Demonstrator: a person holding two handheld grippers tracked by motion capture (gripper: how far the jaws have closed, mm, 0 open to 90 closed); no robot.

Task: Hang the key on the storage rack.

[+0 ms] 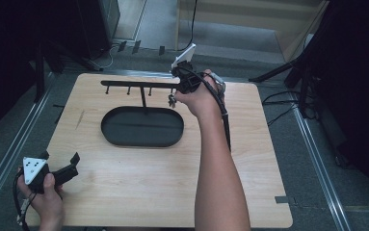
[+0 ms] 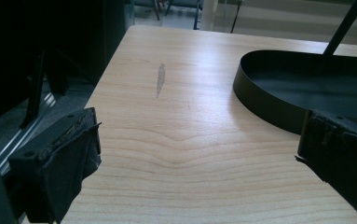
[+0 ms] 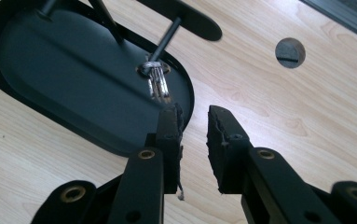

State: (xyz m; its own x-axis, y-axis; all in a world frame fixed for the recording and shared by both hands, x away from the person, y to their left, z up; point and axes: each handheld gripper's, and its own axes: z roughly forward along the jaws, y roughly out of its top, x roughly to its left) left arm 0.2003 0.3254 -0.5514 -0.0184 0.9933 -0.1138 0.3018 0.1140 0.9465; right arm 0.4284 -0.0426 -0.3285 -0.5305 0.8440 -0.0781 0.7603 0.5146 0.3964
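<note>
Light wood table (image 1: 138, 192) with rounded corners, a grey scuff (image 1: 80, 119) around 10 o'clock. A black oval tray (image 1: 142, 127) sits just above center, toward 12, with a thin hook rack (image 1: 141, 86) standing in it.

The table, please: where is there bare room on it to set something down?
The table is bare across its near half, between the left gripper and the forearm, and right of that forearm. The far middle is crowded: oval tray, hook rack, right gripper.
</note>
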